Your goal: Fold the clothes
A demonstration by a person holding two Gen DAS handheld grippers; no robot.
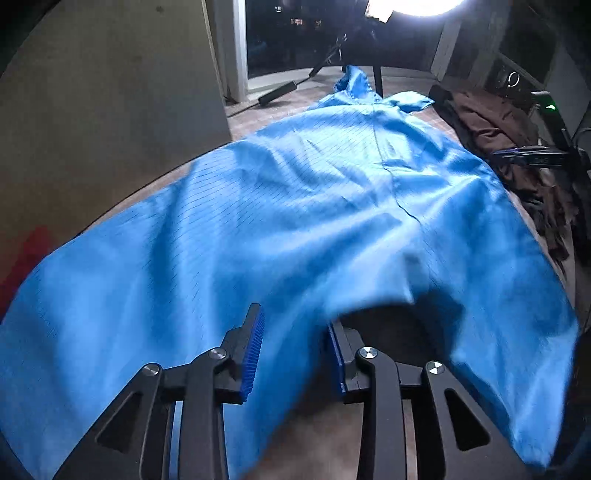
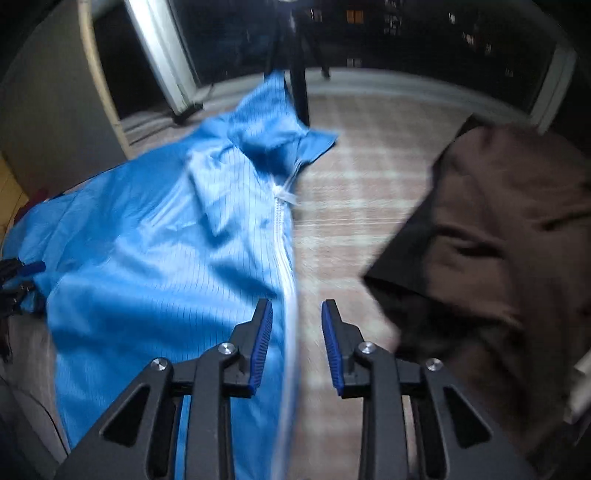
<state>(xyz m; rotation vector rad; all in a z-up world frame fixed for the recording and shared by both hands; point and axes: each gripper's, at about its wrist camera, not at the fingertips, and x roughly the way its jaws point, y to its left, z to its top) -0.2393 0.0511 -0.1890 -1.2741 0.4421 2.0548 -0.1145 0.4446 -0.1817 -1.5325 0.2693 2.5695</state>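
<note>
Two pairs of fingers [image 1: 293, 350] [image 2: 297, 345] stand apart over one blue garment [image 1: 295, 206]; one brown garment [image 2: 498, 240] lies beside.

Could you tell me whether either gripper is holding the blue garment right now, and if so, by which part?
Neither grips it. The left gripper and right gripper both stand open over the blue garment, pads not pressing.

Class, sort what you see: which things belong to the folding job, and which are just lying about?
Part of the job:
blue garment
left gripper
right gripper

Lying about:
brown clothing
lamp
tripod leg
</note>
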